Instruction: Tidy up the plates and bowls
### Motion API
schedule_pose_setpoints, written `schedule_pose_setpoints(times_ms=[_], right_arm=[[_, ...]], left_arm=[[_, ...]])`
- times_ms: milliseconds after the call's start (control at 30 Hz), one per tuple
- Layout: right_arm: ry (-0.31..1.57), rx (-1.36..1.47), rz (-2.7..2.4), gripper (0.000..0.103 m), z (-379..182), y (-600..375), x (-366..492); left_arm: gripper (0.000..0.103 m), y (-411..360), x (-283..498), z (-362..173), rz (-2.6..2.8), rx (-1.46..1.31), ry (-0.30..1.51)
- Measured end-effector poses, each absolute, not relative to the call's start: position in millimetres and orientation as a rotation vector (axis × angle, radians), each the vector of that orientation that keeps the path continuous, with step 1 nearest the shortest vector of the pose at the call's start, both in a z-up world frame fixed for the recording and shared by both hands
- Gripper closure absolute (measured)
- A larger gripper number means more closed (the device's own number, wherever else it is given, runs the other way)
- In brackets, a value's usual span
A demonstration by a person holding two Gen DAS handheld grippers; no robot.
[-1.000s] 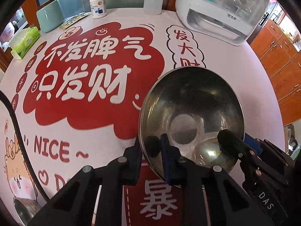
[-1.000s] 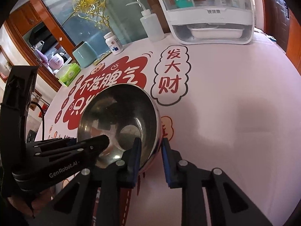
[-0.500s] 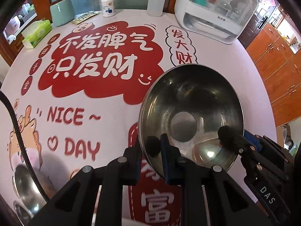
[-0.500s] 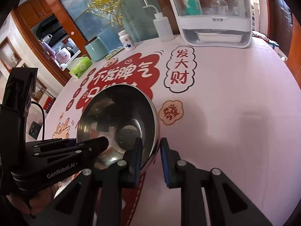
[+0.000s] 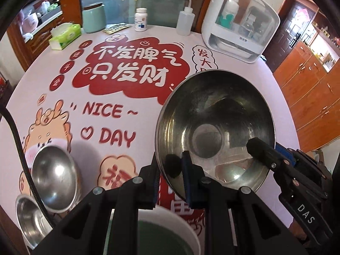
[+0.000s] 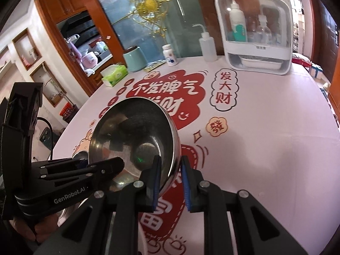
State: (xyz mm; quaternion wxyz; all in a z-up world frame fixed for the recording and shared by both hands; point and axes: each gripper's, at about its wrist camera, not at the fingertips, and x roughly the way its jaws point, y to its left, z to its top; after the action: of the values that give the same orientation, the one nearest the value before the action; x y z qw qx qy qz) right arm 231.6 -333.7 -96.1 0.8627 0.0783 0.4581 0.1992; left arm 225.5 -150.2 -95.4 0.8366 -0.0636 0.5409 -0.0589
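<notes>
Steel bowl (image 5: 214,131): held tilted above the printed tablecloth (image 5: 119,110), both tongs on its near rim.
Left gripper (image 5: 170,170): closed on the rim.
Right gripper (image 6: 170,170): closed on the rim, opposite side.
Around: two smaller steel bowls (image 5: 53,174) at lower left; a white-rimmed dish (image 5: 167,233) directly below, possibly a bowl.
Far edge: white dispenser box (image 5: 240,23), squeeze bottle (image 5: 185,20), pill bottle (image 5: 140,19), green canister (image 5: 94,17), tissue pack (image 5: 65,35).
Right view only: the left tool's body (image 6: 63,182) hides the small bowls.
</notes>
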Motion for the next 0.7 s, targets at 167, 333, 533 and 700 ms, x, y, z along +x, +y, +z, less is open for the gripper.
schedule_pose_setpoints(times_ms=[167,333,533,700], right_arm=[[0.950,0.141,0.451,0.085,-87,-320,211],[0.946,0.121,0.485,0.085,-81,-305,195],[0.933,0.098,0.526,0.085,-75,-288,174],[0.930,0.088,0.549,0.085,-71,-272,159]], left_arm=[[0.086,-136,200,-87,-0.102,-0.146,1.127],[0.086,-120,172,-79,-0.074,-0.161,1.112],[0.086,-100,145,-71,-0.033,-0.172,1.101],[0.086,-82,125,-66,-0.020,-0.175,1.098]])
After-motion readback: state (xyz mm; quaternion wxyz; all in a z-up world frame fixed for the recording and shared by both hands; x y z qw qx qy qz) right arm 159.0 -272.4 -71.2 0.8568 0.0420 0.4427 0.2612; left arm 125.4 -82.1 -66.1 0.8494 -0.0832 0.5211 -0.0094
